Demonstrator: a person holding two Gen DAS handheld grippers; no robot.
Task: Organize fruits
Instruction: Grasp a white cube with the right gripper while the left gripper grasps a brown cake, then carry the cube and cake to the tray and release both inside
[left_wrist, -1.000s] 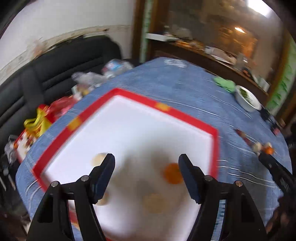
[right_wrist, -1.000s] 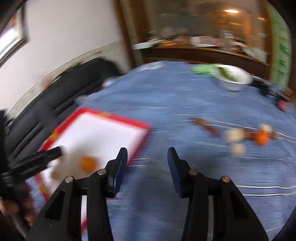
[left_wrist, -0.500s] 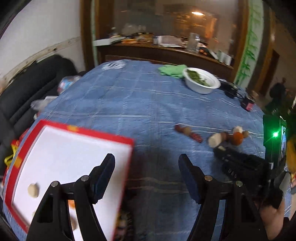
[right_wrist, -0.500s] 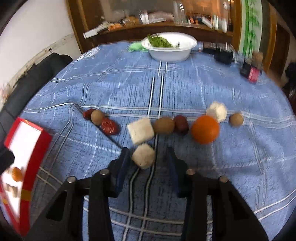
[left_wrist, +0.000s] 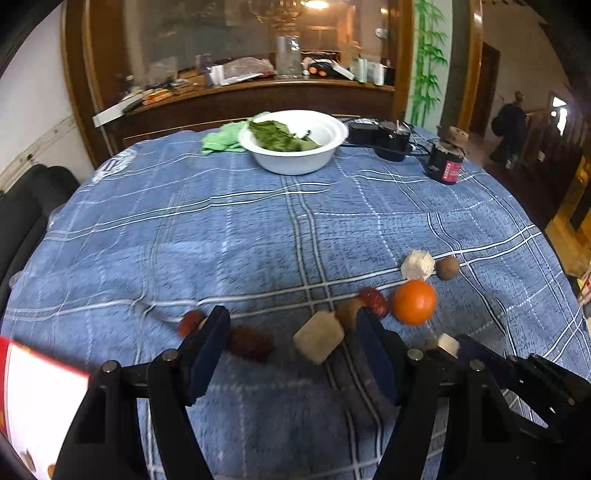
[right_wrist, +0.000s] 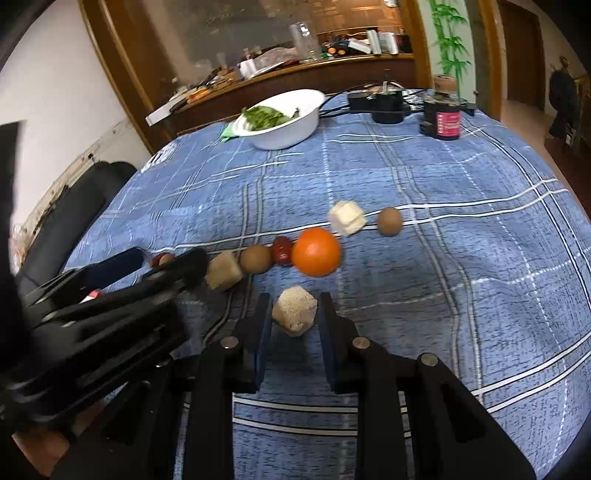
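Right tool (right_wrist: 294, 321): jaws closing around the beige cube (right_wrist: 295, 311), which sits on the blue surface (right_wrist: 461, 280); pads not yet pressing.
Left tool (left_wrist: 291, 349): jaws apart, hovering over another beige cube (left_wrist: 318, 341).
Risk: off-centre pinch could twist my cube free, nudging the orange (right_wrist: 316, 251) behind it.
Orientation: blocky, no clear long axis.

The surface (left_wrist: 229, 229) wore a blue cloth with thin white lines. Behind it stood a long brown wooden shelf (left_wrist: 258, 92) piled with boxes and papers. A big sheet of glass in a wooden frame (left_wrist: 192, 44) rose above the shelf, and a warm yellow lamp (left_wrist: 316, 4) shone in it. The wall (left_wrist: 29, 110) on the left was white. A black sofa (right_wrist: 77, 206) sat below that wall. Green bamboo pictures (left_wrist: 424, 62) ran up a pale strip on the right. A dark doorway (left_wrist: 487, 88) opened beside them.
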